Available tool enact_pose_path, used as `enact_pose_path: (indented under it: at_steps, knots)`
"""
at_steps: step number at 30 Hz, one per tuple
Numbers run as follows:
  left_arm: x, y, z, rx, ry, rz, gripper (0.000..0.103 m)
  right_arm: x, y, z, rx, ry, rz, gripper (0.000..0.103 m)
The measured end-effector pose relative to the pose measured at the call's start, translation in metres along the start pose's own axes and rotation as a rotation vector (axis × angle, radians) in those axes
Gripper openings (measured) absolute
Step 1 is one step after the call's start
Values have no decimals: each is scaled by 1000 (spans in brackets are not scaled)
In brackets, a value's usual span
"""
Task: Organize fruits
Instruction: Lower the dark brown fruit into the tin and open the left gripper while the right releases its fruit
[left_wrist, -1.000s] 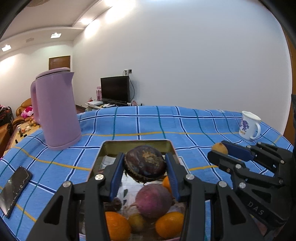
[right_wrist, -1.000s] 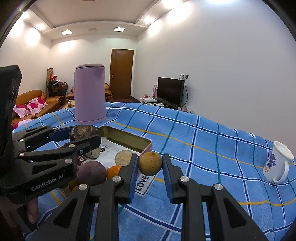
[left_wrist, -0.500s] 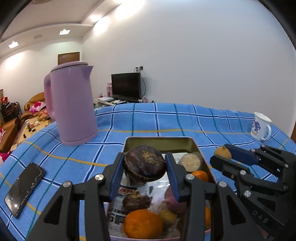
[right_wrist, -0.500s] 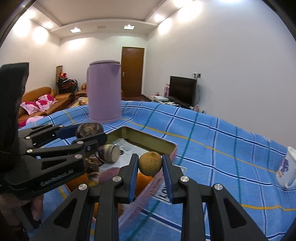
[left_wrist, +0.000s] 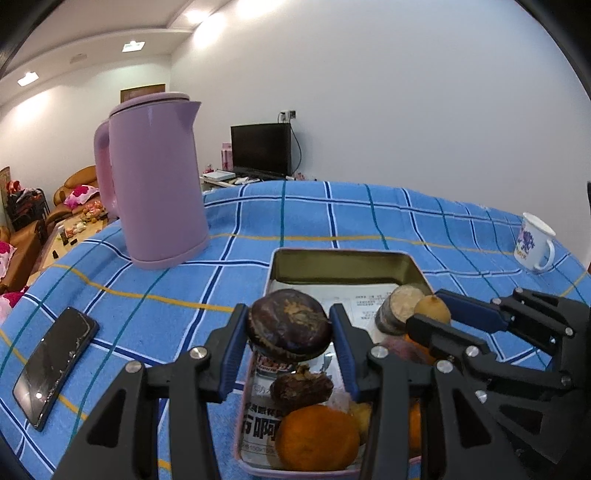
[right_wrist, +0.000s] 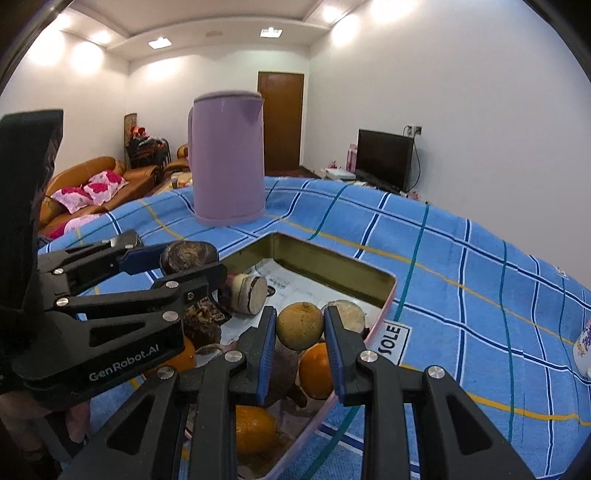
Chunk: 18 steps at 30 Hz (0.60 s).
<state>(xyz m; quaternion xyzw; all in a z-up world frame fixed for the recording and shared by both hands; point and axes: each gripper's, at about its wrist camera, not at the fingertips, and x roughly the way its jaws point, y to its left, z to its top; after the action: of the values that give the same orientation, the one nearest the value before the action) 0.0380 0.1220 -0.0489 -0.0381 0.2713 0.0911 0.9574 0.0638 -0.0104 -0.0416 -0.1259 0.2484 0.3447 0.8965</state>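
Observation:
My left gripper (left_wrist: 289, 328) is shut on a dark brown wrinkled fruit (left_wrist: 288, 325) and holds it above the near left part of a metal tray (left_wrist: 343, 260). My right gripper (right_wrist: 300, 328) is shut on a round tan fruit (right_wrist: 300, 325) above the tray's (right_wrist: 332, 271) right side. The tray holds oranges (left_wrist: 317, 437), a cut purple fruit (right_wrist: 245, 291) and other fruits on printed paper. The right gripper with the tan fruit (left_wrist: 432, 314) shows at the right of the left wrist view. The left gripper with the dark fruit (right_wrist: 188, 254) shows at the left of the right wrist view.
A tall purple kettle (left_wrist: 155, 184) stands on the blue checked tablecloth (left_wrist: 369, 221) beyond the tray's left. A black phone (left_wrist: 55, 363) lies at the left. A white mug (left_wrist: 533, 242) stands far right. A printed lid or card (right_wrist: 393, 338) lies beside the tray.
Both grippers have moved left and further over the tray with their fruits still held. The kettle looms closer, and the tan fruit now hangs over the tray instead of beside it.

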Motion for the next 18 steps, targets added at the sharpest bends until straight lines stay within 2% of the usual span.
enact_pose_path:
  at_steps: [6,9,18]
  knots:
    - [4,-4,-1,22,31,2,49,6,1,0,6,38,25,28]
    - [4,-4,-2,20,32,9,57,5,-1,0,18,39,37,28]
    - [-2,2,-4,-9,11,24,73,-1,-8,-4,57,18,28,44]
